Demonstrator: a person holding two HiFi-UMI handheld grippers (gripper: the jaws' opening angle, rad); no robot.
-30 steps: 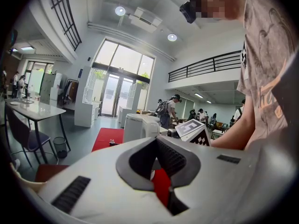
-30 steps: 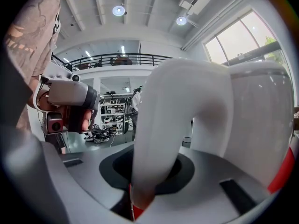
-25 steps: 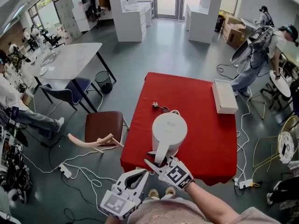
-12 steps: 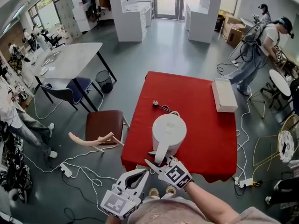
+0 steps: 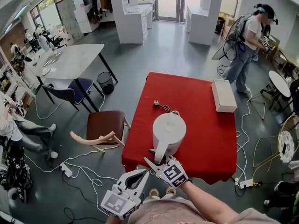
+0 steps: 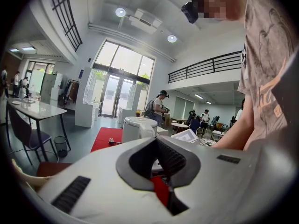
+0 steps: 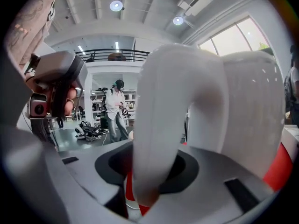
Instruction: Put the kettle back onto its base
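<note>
Your right gripper has just been opening its jaws; they stand partly apart around the handle of the kettle, not pinching it; the kettle stands upright on the red table, apparently set down. Your left gripper hangs closed, empty.

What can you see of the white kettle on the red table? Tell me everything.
The kettle is a white, smooth, plastic-looking drum with a rounded top, standing upright near the front of the red table. Its thick looped handle faces the person. The right gripper has that handle between its jaws, which have just been opening and look slack around it. A cord trails behind; any base beneath is hidden.
</note>
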